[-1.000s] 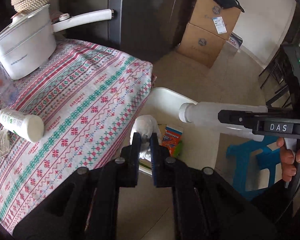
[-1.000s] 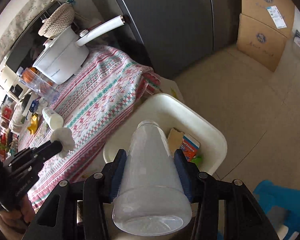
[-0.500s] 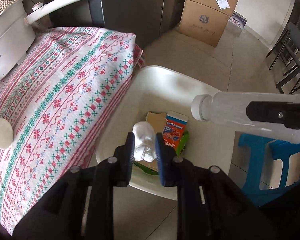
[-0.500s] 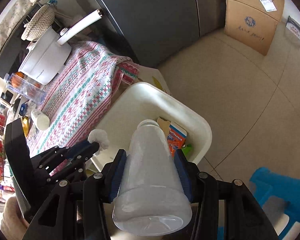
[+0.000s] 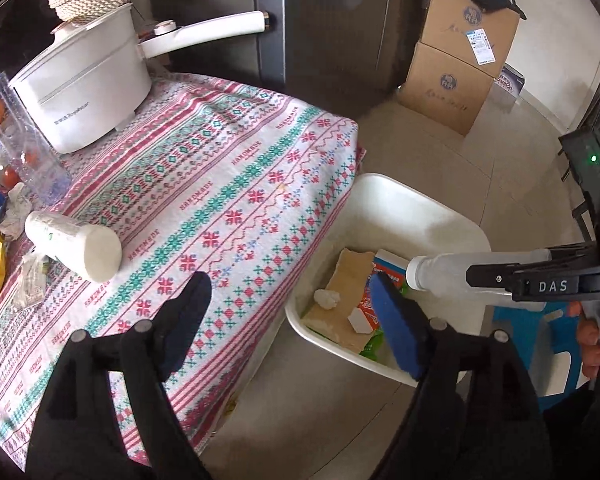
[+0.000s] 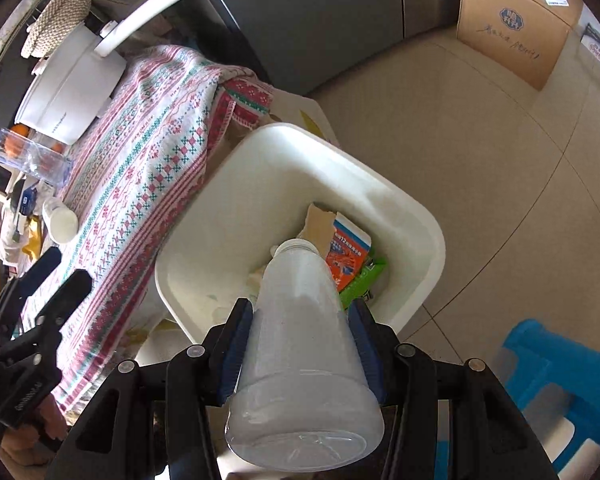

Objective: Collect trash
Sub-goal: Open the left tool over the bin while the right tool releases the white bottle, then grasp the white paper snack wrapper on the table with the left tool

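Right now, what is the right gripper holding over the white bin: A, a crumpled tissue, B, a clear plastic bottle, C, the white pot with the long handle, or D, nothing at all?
B: the right gripper has its blue pads pressed on both sides of a clear plastic bottle, mouth pointing down toward the white bin.
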A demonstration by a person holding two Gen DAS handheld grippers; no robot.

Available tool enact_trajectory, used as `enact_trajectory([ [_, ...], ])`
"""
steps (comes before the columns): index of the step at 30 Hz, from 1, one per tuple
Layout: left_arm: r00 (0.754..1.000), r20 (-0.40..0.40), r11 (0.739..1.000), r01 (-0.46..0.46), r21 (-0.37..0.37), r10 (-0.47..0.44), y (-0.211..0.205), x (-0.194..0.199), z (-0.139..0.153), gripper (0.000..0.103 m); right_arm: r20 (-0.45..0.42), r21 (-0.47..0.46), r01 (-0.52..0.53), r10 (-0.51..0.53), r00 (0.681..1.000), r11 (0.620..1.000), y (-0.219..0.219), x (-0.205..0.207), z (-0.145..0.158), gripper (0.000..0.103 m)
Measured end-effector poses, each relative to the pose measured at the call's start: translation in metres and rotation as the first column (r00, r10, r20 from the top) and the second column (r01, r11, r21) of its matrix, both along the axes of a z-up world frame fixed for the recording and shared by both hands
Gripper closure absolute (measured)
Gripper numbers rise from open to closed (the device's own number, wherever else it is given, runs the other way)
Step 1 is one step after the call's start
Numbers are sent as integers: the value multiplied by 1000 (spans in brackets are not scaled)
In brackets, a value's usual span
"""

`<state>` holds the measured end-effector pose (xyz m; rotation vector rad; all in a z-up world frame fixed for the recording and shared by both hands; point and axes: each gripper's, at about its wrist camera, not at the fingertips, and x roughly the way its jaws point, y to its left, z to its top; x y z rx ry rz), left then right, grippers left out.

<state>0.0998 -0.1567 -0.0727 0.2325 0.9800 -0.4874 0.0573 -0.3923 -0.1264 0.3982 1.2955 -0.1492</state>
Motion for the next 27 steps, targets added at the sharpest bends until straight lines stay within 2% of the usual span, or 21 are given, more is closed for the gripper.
enact_trajectory([
  [7, 997, -2, 997, -75, -12, 75, 41, 7, 10, 17, -39, -15, 21, -22, 999, 1000, 1, 10, -14, 49],
  [9, 995, -9, 995, -94, -8, 94, 52, 9, 13, 17, -24, -3, 33, -34, 999, 999, 2, 10, -10, 38],
  [14, 980, -37, 980, -198, -24, 197, 96, 22, 25, 17, 54, 13, 46, -47, 997, 999, 9, 9, 15, 32],
  [22, 926, -62, 920, -378, -107, 373, 182, 41, 43, 15, 147, 6, -10, 9, 989, 1000, 38, 16, 43, 30],
  [27, 865, -144, 865, -495, -85, 481, 232, 64, 33, 15, 189, -34, -60, 66, 980, 998, 66, 28, 56, 29],
])
